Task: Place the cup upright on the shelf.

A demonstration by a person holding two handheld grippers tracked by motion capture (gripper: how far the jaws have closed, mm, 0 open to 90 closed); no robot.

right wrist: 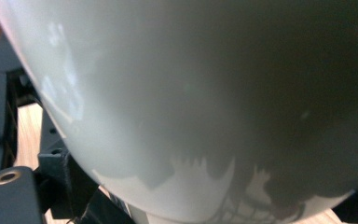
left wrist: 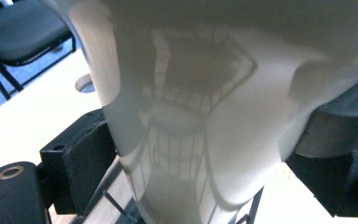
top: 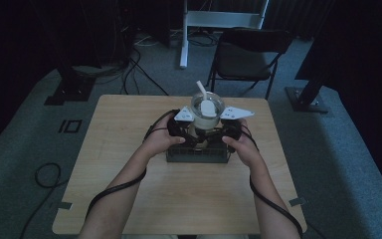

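Observation:
A white glossy bowl (top: 208, 105) with a white spoon (top: 202, 92) standing in it is held over the middle of the table, just behind a dark slatted rack (top: 197, 153). My left gripper (top: 189, 130) comes at the bowl from the left and my right gripper (top: 225, 130) from the right. In the left gripper view the bowl (left wrist: 200, 93) narrows toward its foot, and my left gripper (left wrist: 205, 158) has a black jaw against each side of it. In the right gripper view the bowl (right wrist: 205, 93) bulges between the jaws of my right gripper (right wrist: 186, 200).
The wooden table (top: 124, 164) has rounded corners and open surface to the left, right and front of the rack. Behind it stand a black chair (top: 246, 55), a white stand (top: 184, 35) and dark stand feet (top: 69, 89). Cables (top: 45, 174) lie on the carpet.

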